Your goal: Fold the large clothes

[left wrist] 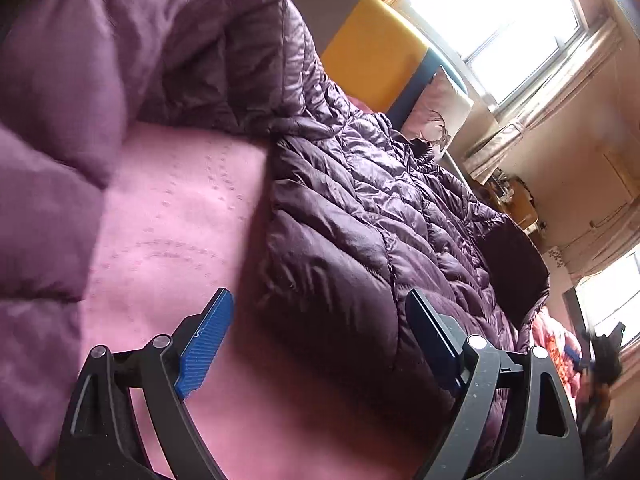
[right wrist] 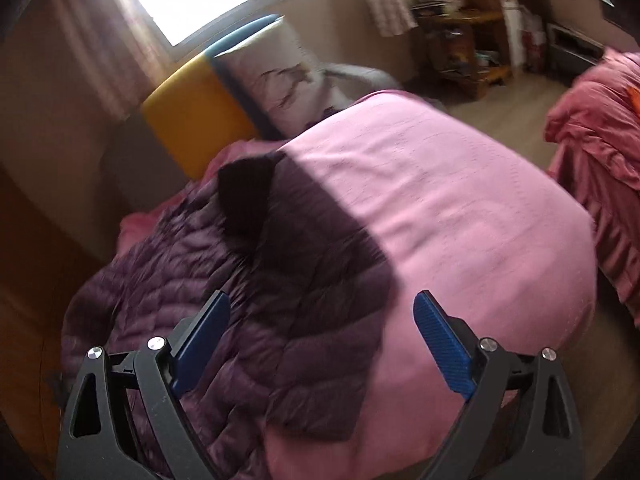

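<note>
Jacket: purple quilted down jacket [left wrist: 360, 216] spread on pink bed [left wrist: 168, 220], lying along the side nearest the yellow headboard panel [left wrist: 372, 52]; one section raised and curled over beside left claw, blurred in left wrist view.
Jacket, right wrist view: jacket [right wrist: 224, 280] on headboard-side half of bed [right wrist: 460, 200]; dark flap at its top edge nearest the headboard, either hood or lining, cannot tell.
Left claw: left claw [left wrist: 320, 344] spread wide, holding nothing; hanging over the jacket's edge where it meets bare sheet.
Right claw: right claw [right wrist: 322, 344] spread wide, holding nothing; above jacket hem, far end from headboard.
Status: judged between grasps; fold not complete, jacket mostly flat.
Risk 1: slick puffy shell likely to slip out of a shallow pinch; cause: too little fabric between the pads.
Risk 2: grabbing top layer only, so lower layer stays put and fold goes lopsided; cause: thick stacked quilting at the edge.
Risk 3: raised section flopping back and undoing the fold; cause: springy fill, nothing pinning it.
Risk 4: pinching bed sheet along with jacket; cause: left claw straddling the jacket edge and sheet.
Other: pink bedding heap [right wrist: 600, 128] off the bed, far side from headboard.
</note>
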The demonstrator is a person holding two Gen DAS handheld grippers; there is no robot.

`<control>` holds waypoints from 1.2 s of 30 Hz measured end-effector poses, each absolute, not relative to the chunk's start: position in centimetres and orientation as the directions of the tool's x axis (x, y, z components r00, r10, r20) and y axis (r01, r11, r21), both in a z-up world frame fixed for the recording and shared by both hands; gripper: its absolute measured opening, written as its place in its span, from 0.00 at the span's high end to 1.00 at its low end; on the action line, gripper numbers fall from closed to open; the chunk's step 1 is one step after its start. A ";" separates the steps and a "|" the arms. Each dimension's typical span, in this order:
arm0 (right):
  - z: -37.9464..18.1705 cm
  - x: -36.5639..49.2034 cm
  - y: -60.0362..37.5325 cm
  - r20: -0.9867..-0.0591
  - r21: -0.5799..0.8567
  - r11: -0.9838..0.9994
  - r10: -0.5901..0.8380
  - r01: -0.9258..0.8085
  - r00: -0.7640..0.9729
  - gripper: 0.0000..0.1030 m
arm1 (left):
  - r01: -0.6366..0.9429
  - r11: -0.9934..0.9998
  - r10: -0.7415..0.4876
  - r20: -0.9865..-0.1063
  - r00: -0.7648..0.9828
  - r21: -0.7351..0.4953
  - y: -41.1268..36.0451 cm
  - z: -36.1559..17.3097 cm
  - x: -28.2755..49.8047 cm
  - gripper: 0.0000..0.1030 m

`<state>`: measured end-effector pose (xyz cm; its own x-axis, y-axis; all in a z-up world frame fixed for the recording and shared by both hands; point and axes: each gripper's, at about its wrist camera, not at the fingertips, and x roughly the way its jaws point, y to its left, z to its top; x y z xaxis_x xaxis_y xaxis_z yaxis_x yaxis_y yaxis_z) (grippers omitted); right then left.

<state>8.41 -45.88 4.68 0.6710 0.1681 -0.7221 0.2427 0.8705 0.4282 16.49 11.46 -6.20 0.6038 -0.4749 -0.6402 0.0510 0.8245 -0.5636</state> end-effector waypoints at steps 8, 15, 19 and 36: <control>-5.4 7.6 -31.7 -0.847 0.405 0.912 0.349 0.062 0.402 0.24 | 0.080 0.664 -0.656 -0.528 0.538 -0.744 11.0 -7.9 18.5 0.29; -6.9 9.9 -29.5 -0.864 0.378 0.922 0.321 0.079 0.389 0.78 | 0.237 0.550 -0.780 -0.391 0.489 -0.801 11.0 -4.1 17.2 0.82; -2.9 11.0 -28.5 -0.792 0.429 0.903 0.377 -0.001 0.479 0.94 | 0.305 0.461 -0.819 -0.268 0.507 -0.833 11.5 0.5 16.8 0.90; -5.0 10.1 -29.9 -0.850 0.361 0.922 0.263 0.141 0.457 0.64 | 0.097 0.617 -0.711 -0.500 0.495 -0.781 14.5 -5.8 10.5 0.34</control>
<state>10.13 -29.88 -5.01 0.4572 0.2626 -0.8497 0.1407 0.9220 0.3607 10.52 14.47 -5.79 0.4949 -0.7109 -0.4996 0.0972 0.6167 -0.7812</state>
